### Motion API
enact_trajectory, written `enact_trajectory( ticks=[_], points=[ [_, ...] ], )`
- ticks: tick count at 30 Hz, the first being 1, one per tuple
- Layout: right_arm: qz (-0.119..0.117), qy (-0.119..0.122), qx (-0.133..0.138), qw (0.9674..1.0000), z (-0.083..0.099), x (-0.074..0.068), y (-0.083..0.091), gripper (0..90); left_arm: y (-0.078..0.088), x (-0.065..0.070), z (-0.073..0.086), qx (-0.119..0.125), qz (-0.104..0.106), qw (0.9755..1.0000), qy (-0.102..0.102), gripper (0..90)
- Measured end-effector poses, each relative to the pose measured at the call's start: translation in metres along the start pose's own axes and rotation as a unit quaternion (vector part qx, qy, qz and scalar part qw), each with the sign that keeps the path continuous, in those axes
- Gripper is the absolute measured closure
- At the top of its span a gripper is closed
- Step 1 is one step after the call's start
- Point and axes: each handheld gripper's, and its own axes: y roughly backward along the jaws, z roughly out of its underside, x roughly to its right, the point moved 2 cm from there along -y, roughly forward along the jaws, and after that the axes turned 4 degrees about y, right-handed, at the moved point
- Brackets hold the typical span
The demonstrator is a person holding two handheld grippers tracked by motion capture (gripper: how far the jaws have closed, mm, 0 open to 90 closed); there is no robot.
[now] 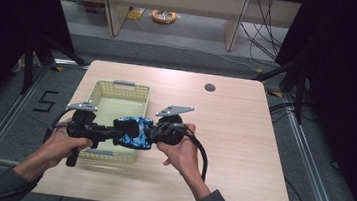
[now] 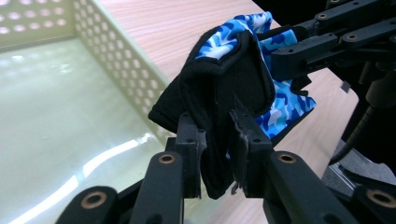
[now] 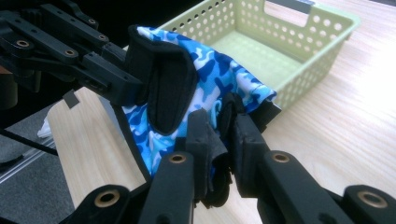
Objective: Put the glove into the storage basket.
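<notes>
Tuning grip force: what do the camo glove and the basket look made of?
Glove: soft fabric, blue camouflage print with matte black panels and bound edges; it folds and sags between both grippers, so likely stretch textile, possibly neoprene-like padding. Basket: pale green moulded plastic, it seems; perforated walls, slightly glossy floor reflecting light. Rigid next to the glove.

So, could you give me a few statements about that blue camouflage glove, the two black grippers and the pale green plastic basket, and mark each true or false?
1. Both grippers, the left gripper and the right gripper, clamp the blue camouflage fabric glove. True.
2. The glove lies flat on the basket's floor. False: it is held up in the air at the basket's near right corner.
3. The pale green perforated plastic basket has nothing in it. True.
4. The basket stands on the floor. False: it stands on the light wooden table.
</notes>
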Motion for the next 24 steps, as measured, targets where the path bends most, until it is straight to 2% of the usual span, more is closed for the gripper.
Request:
enact_trajectory(
  ticks=[1,2,6,12,13,15,16,17,22,23,24],
  points=[
    [0.001,0.006,0.000,1.0000,-0.002,0.000,-0.004,79.4,0.002,-0.003,0.000,-0.001,-0.005,1.0000,0.001,73.7],
    [-0.001,-0.001,-0.004,1.0000,-0.004,-0.002,-0.007,79.4,0.005,-0.005,0.000,-0.002,-0.005,1.0000,0.003,73.7],
    [-0.004,0.005,-0.005,1.0000,-0.011,-0.005,-0.023,79.4,0.012,-0.016,0.002,0.001,-0.018,0.9998,0.009,73.7],
    [-0.008,0.005,-0.012,0.9999,-0.021,-0.012,-0.045,79.4,0.023,-0.033,0.007,0.003,-0.035,0.9991,0.021,73.6],
    [-0.011,-0.004,-0.017,0.9998,-0.022,-0.013,-0.048,79.3,0.024,-0.035,0.007,0.007,-0.037,0.9990,0.025,73.7],
    [-0.011,0.001,-0.014,0.9998,-0.023,-0.014,-0.056,79.3,0.026,-0.041,0.008,0.005,-0.042,0.9987,0.027,73.6],
    [-0.014,0.002,-0.030,0.9995,-0.024,-0.014,-0.058,79.2,0.026,-0.043,0.009,0.004,-0.047,0.9985,0.029,73.6],
    [-0.014,0.000,-0.027,0.9995,-0.024,-0.015,-0.063,79.2,0.026,-0.045,0.011,0.000,-0.050,0.9983,0.032,73.6],
    [-0.011,-0.001,-0.047,0.9988,-0.022,-0.016,-0.081,79.1,0.023,-0.056,0.018,-0.010,-0.058,0.9975,0.039,73.6],
    [-0.012,-0.015,-0.056,0.9982,-0.021,-0.017,-0.083,79.0,0.023,-0.058,0.019,-0.010,-0.058,0.9974,0.041,73.6],
    [-0.011,-0.016,-0.061,0.9980,-0.020,-0.017,-0.086,78.8,0.023,-0.060,0.020,-0.013,-0.060,0.9972,0.043,73.6]
  ],
)
